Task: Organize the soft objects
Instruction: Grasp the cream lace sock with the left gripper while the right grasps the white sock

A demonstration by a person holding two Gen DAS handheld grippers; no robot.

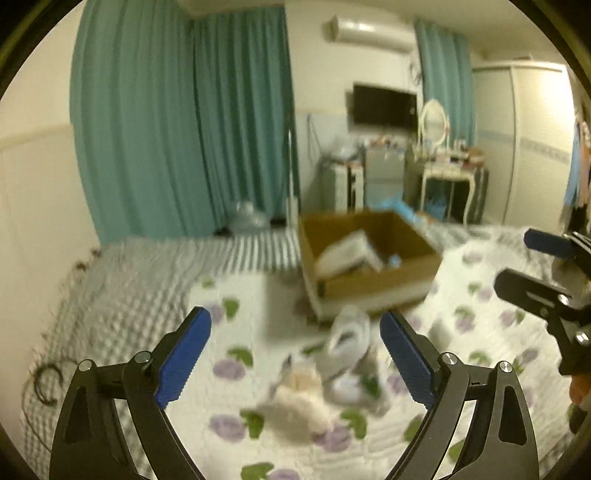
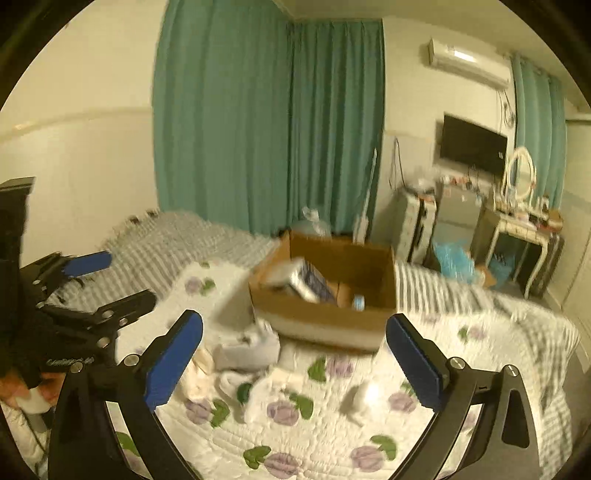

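On the bed [image 1: 155,280] we see a white quilt with purple flowers [image 1: 229,369], a grey striped blanket [image 1: 140,266] beyond it toward 11 o'clock. Both views blurry.

Left hand-held gripper [image 1: 295,354]: jaws wide apart, nothing between the blue pads [image 1: 183,358]. It hangs above the quilt. Between the jaws, lower down on the quilt, a loose heap of soft things: a grey-white sock [image 1: 347,343] on top, a cream fuzzy piece [image 1: 299,402] at its 7 o'clock, more pale cloth touching them. We cannot tell exact items through the blur.

Cardboard box [image 1: 373,280] sits open on the bed at 1 o'clock from the heap, just beside it. Inside we make out a white packet [image 1: 347,251] leaning against the left wall and a small blue item [image 1: 395,260].

Right hand-held gripper [image 2: 293,358]: jaws also wide apart, holding nothing, above the quilt. In its view the heap [image 2: 243,354] lies at 10 o'clock, near the left pad, white socks [image 2: 258,398] scattered toward centre, one small white piece [image 2: 360,400] apart at 4 o'clock. Box [image 2: 325,325] dead ahead at 12 o'clock.

Each gripper shows in the other view's edge: right one at 3 o'clock [image 1: 532,266], left one at 9 o'clock [image 2: 110,280], both spread.

Background: teal curtains [image 1: 177,122], wall TV [image 1: 384,105], air conditioner [image 1: 373,31], dressing table with oval mirror [image 1: 443,166].
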